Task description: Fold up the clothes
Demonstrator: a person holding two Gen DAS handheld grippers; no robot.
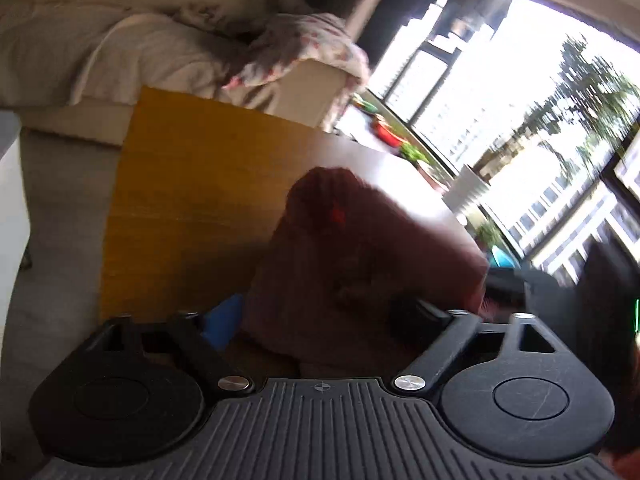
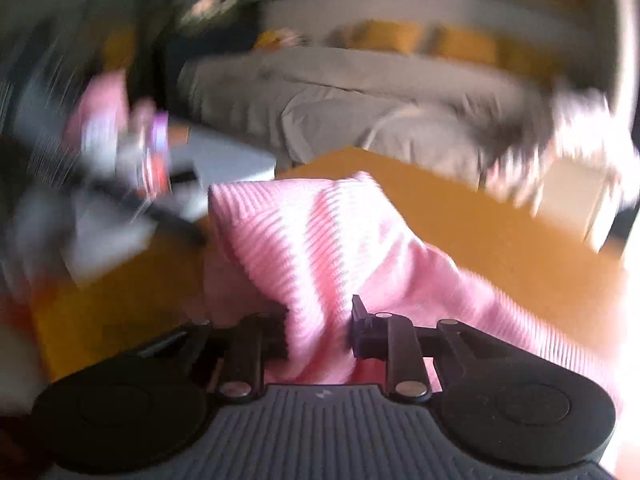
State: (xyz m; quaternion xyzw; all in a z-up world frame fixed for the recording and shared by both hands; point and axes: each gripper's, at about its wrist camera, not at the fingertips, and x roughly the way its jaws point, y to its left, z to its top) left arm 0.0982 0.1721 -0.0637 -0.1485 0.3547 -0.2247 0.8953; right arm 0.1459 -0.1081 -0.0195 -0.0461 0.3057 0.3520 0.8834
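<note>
One pink ribbed knit garment (image 2: pixel 320 240) is seen bunched over a yellow-orange wooden table (image 2: pixel 500 232). In the right wrist view, a fold of it is pinched between the closed fingers of the right gripper (image 2: pixel 320 334), and the cloth is draped away across the tabletop. In the left wrist view, the same garment (image 1: pixel 360 248) appears dark and shadowed, heaped between the widely spread fingers of the left gripper (image 1: pixel 316 320); whether cloth is actually gripped cannot be told. One blue fingertip (image 1: pixel 222 322) is visible beside the heap. Behind the table (image 1: pixel 192 184), one pale sofa (image 1: pixel 120 52) is strewn with a floral cloth (image 1: pixel 308 48). Bright windows (image 1: pixel 520 120) are seen at one side. The right view is heavily blurred.
</note>
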